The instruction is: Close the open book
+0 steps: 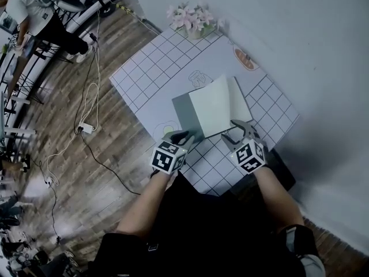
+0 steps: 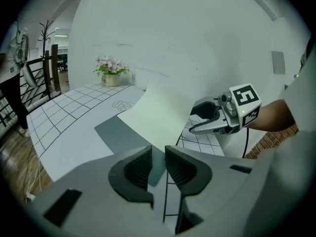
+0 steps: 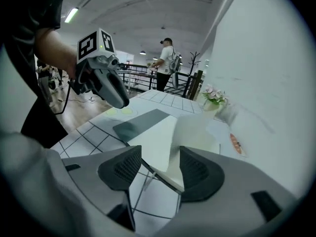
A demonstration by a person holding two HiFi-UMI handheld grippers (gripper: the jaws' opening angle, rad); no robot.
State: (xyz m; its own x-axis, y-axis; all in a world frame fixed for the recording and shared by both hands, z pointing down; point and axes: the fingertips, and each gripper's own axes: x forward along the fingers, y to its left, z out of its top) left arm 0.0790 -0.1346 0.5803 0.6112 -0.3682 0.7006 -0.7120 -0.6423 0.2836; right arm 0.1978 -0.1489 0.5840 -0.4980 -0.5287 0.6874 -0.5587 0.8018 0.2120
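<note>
The open book lies on the grid-patterned table (image 1: 144, 74). Its grey cover (image 1: 183, 113) is flat at the left, and a white page (image 1: 216, 105) stands lifted and curled over the right half. My left gripper (image 1: 185, 136) sits at the cover's near corner (image 2: 121, 135) with its jaws almost together and nothing between the pads (image 2: 140, 169). My right gripper (image 1: 239, 130) is at the book's near right corner with its jaws wide open. The page's near edge (image 3: 158, 142) shows in the gap, untouched by either pad. The left gripper view shows the right gripper (image 2: 207, 120) beside the page (image 2: 158, 117).
A pot of pink flowers (image 1: 193, 19) stands at the table's far corner by the white wall. An orange sticker (image 1: 245, 58) lies beyond the book. Cables (image 1: 86, 126) trail over the wooden floor at the left. A person (image 3: 168, 65) stands far off by a railing.
</note>
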